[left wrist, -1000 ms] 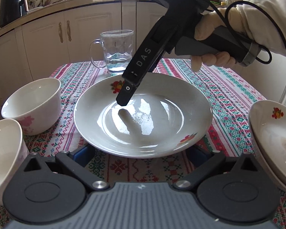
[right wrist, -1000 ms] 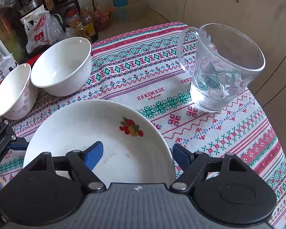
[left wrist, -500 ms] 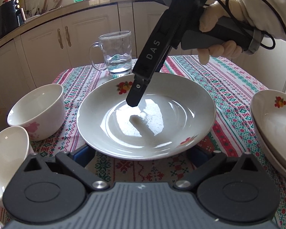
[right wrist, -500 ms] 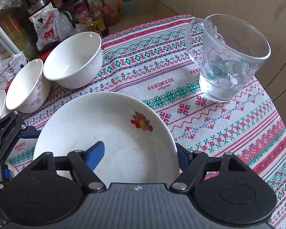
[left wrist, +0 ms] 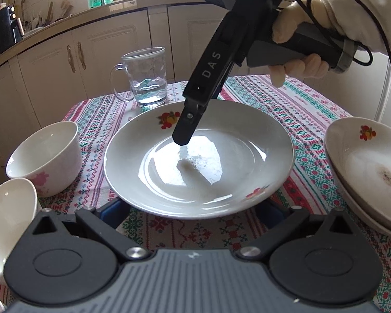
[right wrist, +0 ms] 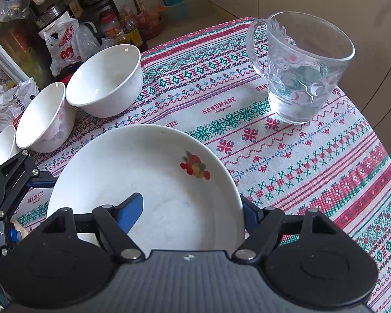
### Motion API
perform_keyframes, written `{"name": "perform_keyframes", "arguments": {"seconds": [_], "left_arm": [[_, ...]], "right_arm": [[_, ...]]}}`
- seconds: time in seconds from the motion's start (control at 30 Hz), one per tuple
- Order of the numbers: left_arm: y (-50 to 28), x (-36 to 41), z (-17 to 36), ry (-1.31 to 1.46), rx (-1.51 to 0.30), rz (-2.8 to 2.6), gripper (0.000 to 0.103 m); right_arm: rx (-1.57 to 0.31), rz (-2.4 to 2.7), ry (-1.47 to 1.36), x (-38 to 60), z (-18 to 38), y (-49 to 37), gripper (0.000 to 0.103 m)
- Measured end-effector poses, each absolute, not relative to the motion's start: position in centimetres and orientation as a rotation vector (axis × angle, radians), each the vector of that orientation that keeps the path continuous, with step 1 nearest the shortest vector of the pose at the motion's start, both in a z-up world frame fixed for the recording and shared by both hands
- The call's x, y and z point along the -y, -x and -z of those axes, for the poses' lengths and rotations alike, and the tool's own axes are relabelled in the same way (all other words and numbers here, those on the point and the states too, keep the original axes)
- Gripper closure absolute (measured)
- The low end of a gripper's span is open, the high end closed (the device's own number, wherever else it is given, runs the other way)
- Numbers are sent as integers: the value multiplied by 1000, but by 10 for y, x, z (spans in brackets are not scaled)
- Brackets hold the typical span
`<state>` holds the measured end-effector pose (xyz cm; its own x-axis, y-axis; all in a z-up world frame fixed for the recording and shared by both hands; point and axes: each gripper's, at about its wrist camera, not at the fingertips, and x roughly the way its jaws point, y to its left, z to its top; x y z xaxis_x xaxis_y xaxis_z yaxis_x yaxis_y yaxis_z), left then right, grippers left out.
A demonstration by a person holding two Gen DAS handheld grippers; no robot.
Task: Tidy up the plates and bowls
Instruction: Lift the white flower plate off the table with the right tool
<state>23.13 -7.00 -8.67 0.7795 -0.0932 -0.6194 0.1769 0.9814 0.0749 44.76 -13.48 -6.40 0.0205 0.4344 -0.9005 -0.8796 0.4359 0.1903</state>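
Note:
A white plate with fruit prints (left wrist: 247, 156) lies on the patterned tablecloth, also in the right wrist view (right wrist: 156, 161). My right gripper (right wrist: 193, 211) is open, one blue finger (right wrist: 131, 211) over the plate's inside and the other outside its rim; it shows from the left wrist view (left wrist: 185, 133). My left gripper (left wrist: 193, 211) is open, its fingers mostly hidden under the plate's near rim. Two white bowls (left wrist: 44, 154) (left wrist: 7, 216) stand left. Stacked plates (left wrist: 365, 167) sit at the right.
A glass mug (left wrist: 146, 75) with water stands behind the plate, also in the right wrist view (right wrist: 299, 67). A third bowl's rim (right wrist: 1, 143) shows at the left edge. Cabinets and a counter stand behind the table (right wrist: 312, 151). Bags and bottles crowd the floor beyond.
Both cameras have risen and pulled back a little. The right gripper has lifted slightly over the plate and stays open. The plate has not moved.

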Motion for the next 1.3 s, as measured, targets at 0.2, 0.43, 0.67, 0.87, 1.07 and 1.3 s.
{"name": "perform_keyframes", "arguments": {"seconds": [0.2, 0.43, 0.67, 0.87, 1.07, 1.3], "left_arm": [[-225, 75, 80, -143, -653, 166, 2], [-215, 79, 72, -155, -647, 187, 2], [-202, 85, 63, -172, -634, 215, 2], [-190, 93, 55, -197, -613, 245, 2], [-178, 101, 50, -214, -611, 282, 2], [-164, 115, 45, -244, -604, 340, 2]], "right_arm": [[-1123, -1075, 484, 142, 57, -439, 21], [-1099, -1065, 465, 153, 44, -426, 21], [-1082, -1049, 452, 164, 34, -410, 21], [-1065, -1022, 440, 177, 24, -393, 21], [-1053, -1003, 422, 193, 15, -375, 21], [-1032, -983, 388, 213, 7, -354, 21]]}}
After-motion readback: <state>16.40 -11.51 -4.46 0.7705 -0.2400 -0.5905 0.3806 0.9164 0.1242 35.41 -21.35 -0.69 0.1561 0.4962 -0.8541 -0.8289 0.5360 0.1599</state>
